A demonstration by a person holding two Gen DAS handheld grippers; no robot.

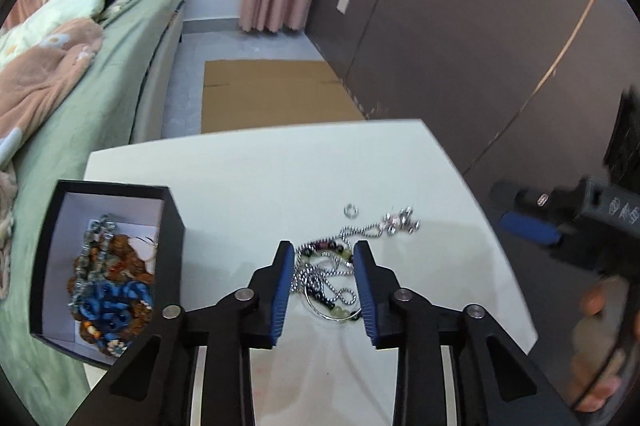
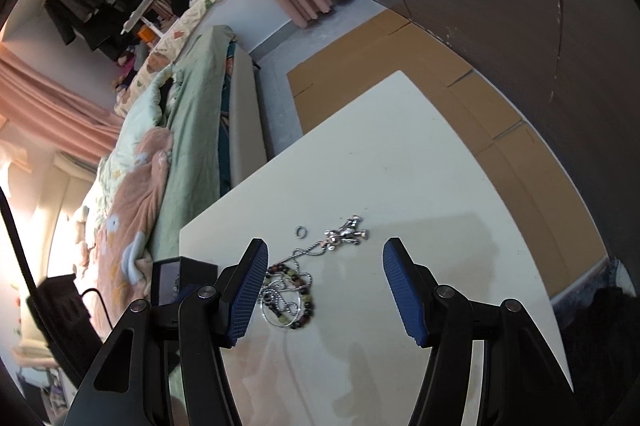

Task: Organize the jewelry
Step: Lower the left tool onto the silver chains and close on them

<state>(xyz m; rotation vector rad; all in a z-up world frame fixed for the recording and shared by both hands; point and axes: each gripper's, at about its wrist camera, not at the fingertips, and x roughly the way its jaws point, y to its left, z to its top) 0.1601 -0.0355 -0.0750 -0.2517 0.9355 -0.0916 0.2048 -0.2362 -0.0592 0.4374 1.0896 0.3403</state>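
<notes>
White desk (image 1: 256,177) beside bed (image 1: 132,73). Landmark: black box (image 1: 176,222), at desk's bed-side edge, part overhanging, beads piled inside. Tangled chain and bead bracelet (image 1: 324,278) near box, toward desk middle; left gripper (image 1: 322,290) fingers apart, straddling tangle, pads not pressing. Small ring (image 1: 351,210) and silver charm cluster (image 1: 400,220) beyond. Right gripper (image 2: 324,290) fingers wide, empty. Desk bare farther from box.

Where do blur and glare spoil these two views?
Left wrist view: the right claw at the right edge is smeared by motion blur, while the tangled silver chain necklace stays fairly sharp. Right wrist view: window light blows out the left edge.
</notes>
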